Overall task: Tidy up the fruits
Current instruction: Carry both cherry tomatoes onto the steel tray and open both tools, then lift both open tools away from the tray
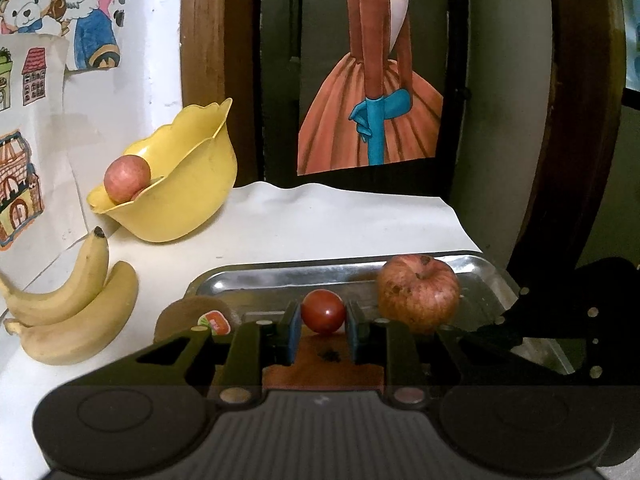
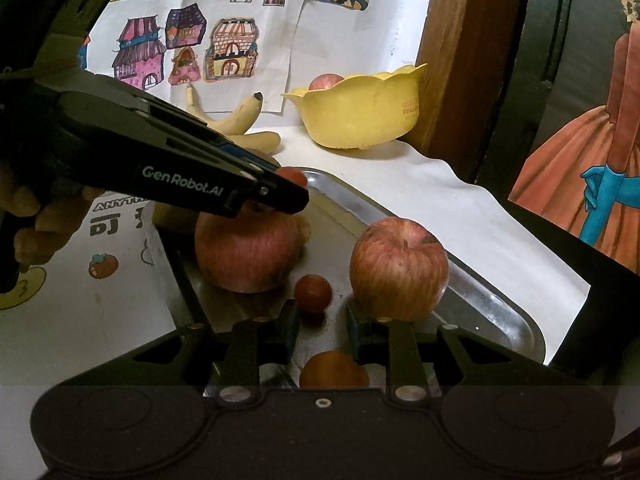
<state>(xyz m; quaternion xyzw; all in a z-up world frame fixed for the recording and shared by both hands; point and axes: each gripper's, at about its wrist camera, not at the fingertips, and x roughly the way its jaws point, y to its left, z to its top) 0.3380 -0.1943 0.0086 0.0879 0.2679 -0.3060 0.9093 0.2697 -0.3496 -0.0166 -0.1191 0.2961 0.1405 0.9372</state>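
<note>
The small red tomato (image 1: 323, 311) sits pinched between the left claw (image 1: 323, 320) pads above the steel tray (image 1: 280, 280), the yellow bowl (image 1: 188, 196) lying far-left (right claw (image 2: 322, 320) hangs part-open, empty, over another tomato (image 2: 313, 293)).

Partly concealed items around the tongs

Kiwi (image 1: 192, 312) and orange (image 2: 334, 370) largely hidden behind the gripper bodies; bowl apple (image 2: 326, 80) mostly below the yellow bowl (image 2: 360, 116) rim; bowl lettering too small to read; print beside the person's hand (image 2: 44, 216) covered.
</note>
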